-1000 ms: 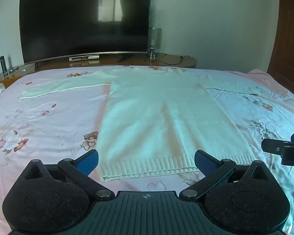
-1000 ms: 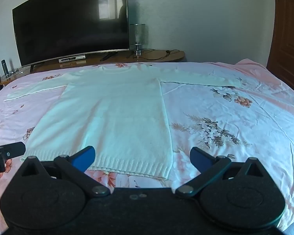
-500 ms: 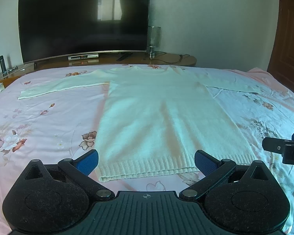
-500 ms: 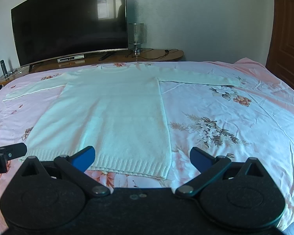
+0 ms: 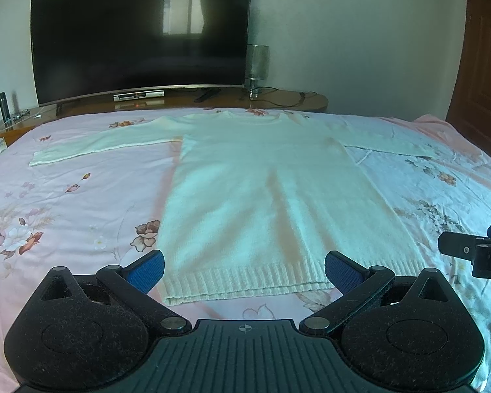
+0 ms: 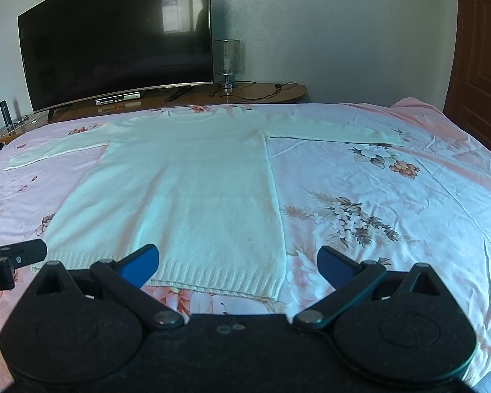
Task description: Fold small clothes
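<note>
Fingers wide on both grippers, nothing held, poised at the sweater's hem.
Left gripper (image 5: 244, 270) faces the hem's left half, right gripper (image 6: 237, 263) its right corner; the sweater (image 5: 265, 193) lies flat on the bed (image 5: 65, 203). A pinch could catch the sheet too, or one knit layer, skewing the fold.

The left tongs (image 5: 244, 270) are spread wide, blue-padded fingers (image 5: 146, 270) well apart and gripping nothing. The right tongs (image 6: 238, 266) are spread just as wide, also empty. Both point forward side by side, each one's tip showing at the edge of the other's view.
</note>
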The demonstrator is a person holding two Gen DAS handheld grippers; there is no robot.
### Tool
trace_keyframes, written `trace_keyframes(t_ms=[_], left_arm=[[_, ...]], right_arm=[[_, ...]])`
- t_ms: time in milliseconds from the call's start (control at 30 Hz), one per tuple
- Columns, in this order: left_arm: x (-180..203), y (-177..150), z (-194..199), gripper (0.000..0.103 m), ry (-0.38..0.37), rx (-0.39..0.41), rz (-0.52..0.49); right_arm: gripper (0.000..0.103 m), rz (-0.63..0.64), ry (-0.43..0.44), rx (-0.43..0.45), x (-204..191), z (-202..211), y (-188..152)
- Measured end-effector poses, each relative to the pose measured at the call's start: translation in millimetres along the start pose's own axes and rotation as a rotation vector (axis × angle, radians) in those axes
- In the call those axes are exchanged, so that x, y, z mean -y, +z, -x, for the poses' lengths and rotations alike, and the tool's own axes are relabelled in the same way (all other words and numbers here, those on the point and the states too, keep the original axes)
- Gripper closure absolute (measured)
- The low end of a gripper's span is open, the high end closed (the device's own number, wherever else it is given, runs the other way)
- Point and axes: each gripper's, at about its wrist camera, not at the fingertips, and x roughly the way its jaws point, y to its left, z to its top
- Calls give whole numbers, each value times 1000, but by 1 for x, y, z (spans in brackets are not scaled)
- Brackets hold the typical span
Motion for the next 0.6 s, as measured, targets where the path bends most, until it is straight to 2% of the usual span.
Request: trace_keyframes(t_ms=[600], left_arm=[[2, 1, -1, 0, 6, -5, -2]], right_arm=[[0, 2, 1, 1, -1, 0, 1]])
